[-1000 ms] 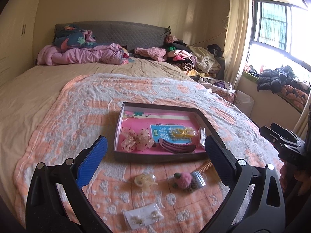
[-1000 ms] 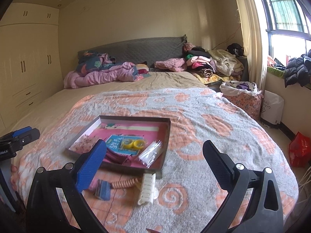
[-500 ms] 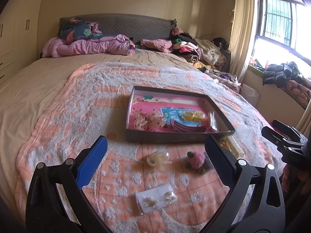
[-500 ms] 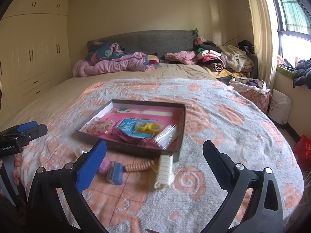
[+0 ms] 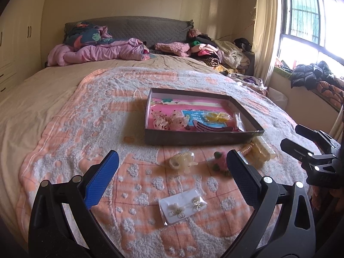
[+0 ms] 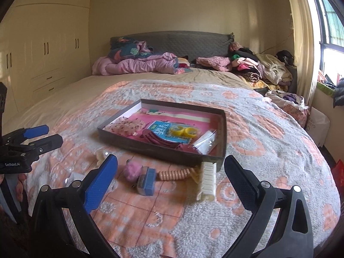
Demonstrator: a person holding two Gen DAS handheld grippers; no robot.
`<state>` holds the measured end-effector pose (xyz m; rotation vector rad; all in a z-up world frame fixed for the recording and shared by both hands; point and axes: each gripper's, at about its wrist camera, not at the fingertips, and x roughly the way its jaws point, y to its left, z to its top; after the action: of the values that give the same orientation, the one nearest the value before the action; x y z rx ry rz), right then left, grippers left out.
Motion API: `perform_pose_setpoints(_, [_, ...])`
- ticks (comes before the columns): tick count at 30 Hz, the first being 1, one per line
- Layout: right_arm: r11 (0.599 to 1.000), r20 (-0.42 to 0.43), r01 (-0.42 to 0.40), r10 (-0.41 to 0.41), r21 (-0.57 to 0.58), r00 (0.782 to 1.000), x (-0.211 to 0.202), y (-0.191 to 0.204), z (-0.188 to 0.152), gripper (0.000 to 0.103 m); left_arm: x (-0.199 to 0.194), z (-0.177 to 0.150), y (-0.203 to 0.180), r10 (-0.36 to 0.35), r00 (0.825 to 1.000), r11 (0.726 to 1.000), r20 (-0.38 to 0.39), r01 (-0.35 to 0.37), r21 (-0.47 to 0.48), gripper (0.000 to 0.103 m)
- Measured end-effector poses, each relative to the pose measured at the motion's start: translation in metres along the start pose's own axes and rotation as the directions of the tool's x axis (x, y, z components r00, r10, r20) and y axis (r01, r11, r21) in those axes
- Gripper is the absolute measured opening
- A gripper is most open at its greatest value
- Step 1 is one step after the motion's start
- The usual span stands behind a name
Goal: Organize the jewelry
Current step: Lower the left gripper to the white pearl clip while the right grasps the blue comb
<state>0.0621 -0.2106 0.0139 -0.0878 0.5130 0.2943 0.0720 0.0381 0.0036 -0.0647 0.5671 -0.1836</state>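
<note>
Shallow dark tray [image 5: 193, 138] on the orange-and-grey blanket [image 5: 86, 116], mid-bed. Inside it, on a pink liner: a speckled bow [image 5: 169, 119] at the left, a blue card [image 5: 194, 116] with yellow rings [image 5: 217, 117], a dark red clip [image 5: 211, 128] against the near wall, a clear packet [image 6: 204, 140] at the right end.

In front of the tray, loose on the blanket: a cream claw clip [image 5: 182, 163], a pink pom-pom [image 5: 221, 163] just right of it, a peach coil tie [image 6: 175, 174] touching a larger ivory clip [image 6: 207, 181] by the tray's near right corner, a blue clip [image 6: 147, 180] beside the pom-pom. Nearest the left camera, a card of flower earrings [image 5: 183, 206] in a clear sleeve, lying flat, well apart from the tray.

Left gripper [image 5: 172, 182] spread wide, empty, fingers either side of the earring card and raised above it, touching nothing. Right gripper [image 6: 171, 182] likewise wide apart and empty, hovering over the coil tie and ivory clip.

Further off: pink quilt [image 5: 101, 51] and a clothes pile [image 5: 212, 51] at the grey headboard [image 5: 150, 28], cupboards [image 6: 43, 49] on the left wall, window [image 5: 309, 19] and curtain [image 5: 265, 32] on the right.
</note>
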Motion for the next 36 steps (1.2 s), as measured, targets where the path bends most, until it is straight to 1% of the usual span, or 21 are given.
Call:
perform_pose_setpoints(5, [0.999, -0.028, -0.028, 0.027, -0.029, 0.999, 0.009, 0.012, -0.007, 0.097, 0.005, -0.009, 0.004, 0.018, 1.0, 1.0, -0.021, -0.018, 0.003, 0.092])
perform_pose_setpoints(10, [0.998, -0.075, -0.063, 0.061, -0.027, 0.995, 0.022, 0.018, -0.015, 0.095, 0.011, -0.016, 0.01, 0.023, 0.999, 1.0, -0.044, -0.023, -0.002, 0.092])
perform_pose_setpoints(11, [0.997, -0.084, -0.066, 0.064, -0.027, 0.994, 0.025, 0.018, -0.016, 0.088, 0.012, -0.017, 0.011, 0.024, 0.998, 1.0, -0.05, -0.024, -0.002, 0.092])
perform_pose_setpoints(12, [0.997, -0.1, -0.069, 0.066, -0.028, 0.993, 0.029, 0.019, -0.018, 0.084, 0.015, -0.019, 0.012, 0.023, 0.998, 1.0, -0.06, -0.023, -0.003, 0.092])
perform_pose_setpoints(14, [0.998, -0.129, -0.067, 0.063, -0.022, 0.99, 0.038, 0.018, -0.022, 0.082, 0.02, -0.02, 0.013, 0.016, 0.997, 1.0, -0.07, -0.016, -0.008, 0.092])
perform_pose_setpoints(16, [0.998, -0.152, -0.069, 0.067, -0.009, 0.986, 0.044, 0.018, -0.025, 0.078, 0.026, -0.021, 0.013, 0.01, 0.996, 1.0, -0.083, -0.011, -0.007, 0.092])
perform_pose_setpoints(24, [0.997, -0.21, -0.077, 0.078, 0.009, 0.975, 0.067, 0.017, -0.031, 0.057, 0.047, -0.016, 0.001, -0.034, 0.993, 0.999, -0.114, 0.036, 0.016, 0.091])
perform_pose_setpoints(28, [0.996, -0.226, -0.088, 0.087, 0.007, 0.97, 0.074, 0.018, -0.033, 0.051, 0.062, -0.014, -0.007, -0.05, 0.989, 0.998, -0.142, 0.055, 0.034, 0.087])
perform_pose_setpoints(31, [0.996, -0.238, -0.094, 0.092, 0.004, 0.967, 0.079, 0.019, -0.034, 0.044, 0.072, -0.015, -0.012, -0.047, 0.985, 0.997, -0.165, 0.057, 0.057, 0.085])
perform_pose_setpoints(32, [0.995, -0.242, -0.095, 0.094, 0.004, 0.966, 0.081, 0.019, -0.034, 0.043, 0.075, -0.015, -0.012, -0.046, 0.984, 0.997, -0.173, 0.057, 0.06, 0.082])
perform_pose_setpoints(36, [0.995, -0.25, -0.1, 0.099, 0.01, 0.963, 0.087, 0.019, -0.035, 0.04, 0.084, -0.014, -0.013, -0.046, 0.98, 0.996, -0.191, 0.06, 0.064, 0.081])
